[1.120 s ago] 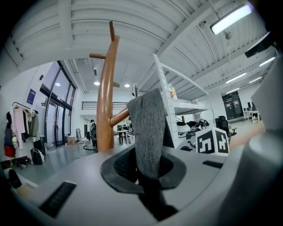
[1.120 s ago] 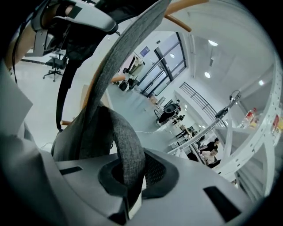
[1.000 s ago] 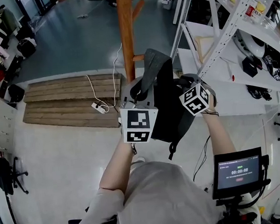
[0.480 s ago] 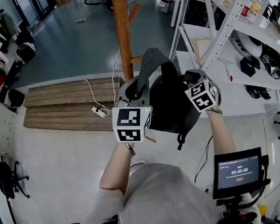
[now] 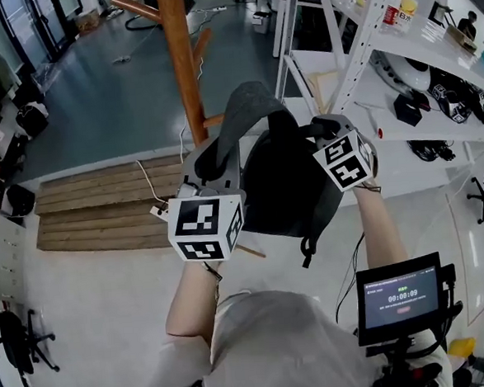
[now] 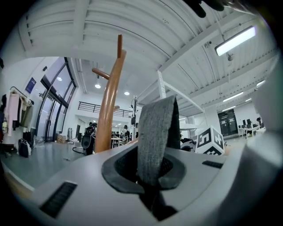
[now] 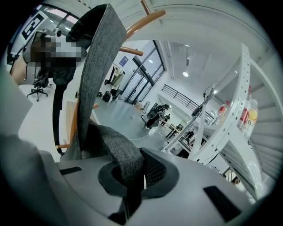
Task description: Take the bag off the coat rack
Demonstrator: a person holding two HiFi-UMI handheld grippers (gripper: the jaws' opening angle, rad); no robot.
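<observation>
A black bag with a broad grey strap hangs between both grippers, away from the wooden coat rack. My left gripper is shut on one part of the strap, which rises upright from its jaws, with the rack pole behind. My right gripper is shut on another part of the strap, which loops up to the left. The bag's body hangs below and between the two grippers.
White metal shelving with bottles and gear stands close on the right. Wooden pallets and a power strip with cable lie on the floor by the rack's base. A small screen sits at lower right, an office chair at lower left.
Both grippers have carried the bag up and away from the rack pole, which now stands further left of the bag. Both grips on the strap are unchanged.
</observation>
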